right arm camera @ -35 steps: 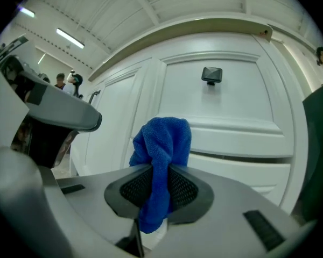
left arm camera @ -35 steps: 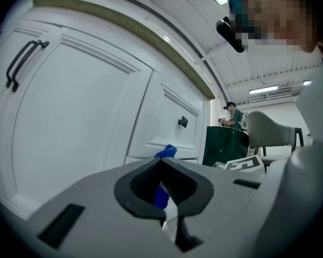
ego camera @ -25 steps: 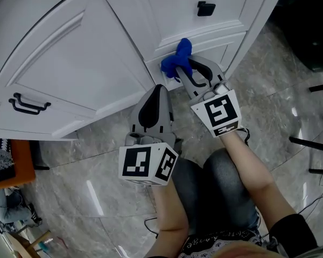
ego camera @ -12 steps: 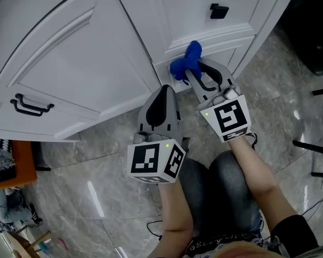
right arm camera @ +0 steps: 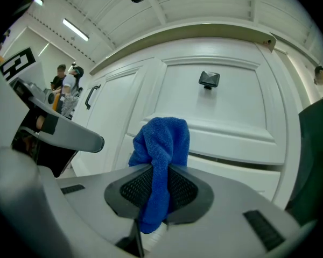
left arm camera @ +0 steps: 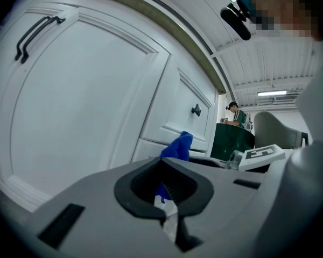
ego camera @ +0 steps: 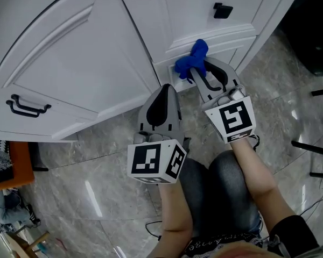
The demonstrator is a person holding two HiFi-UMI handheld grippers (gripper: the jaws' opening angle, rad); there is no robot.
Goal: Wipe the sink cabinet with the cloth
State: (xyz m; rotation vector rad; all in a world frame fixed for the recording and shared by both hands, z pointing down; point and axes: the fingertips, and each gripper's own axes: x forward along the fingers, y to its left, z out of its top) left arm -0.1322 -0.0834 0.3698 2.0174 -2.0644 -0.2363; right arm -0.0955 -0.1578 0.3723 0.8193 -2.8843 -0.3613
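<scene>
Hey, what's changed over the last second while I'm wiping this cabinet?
Very little. The right gripper still clamps the blue cloth against the ledge under the drawer with the black knob, at most nudged sideways along it. The left gripper stays shut and empty, off the sink cabinet. Most of the apparent shift comes from the head camera moving.
</scene>
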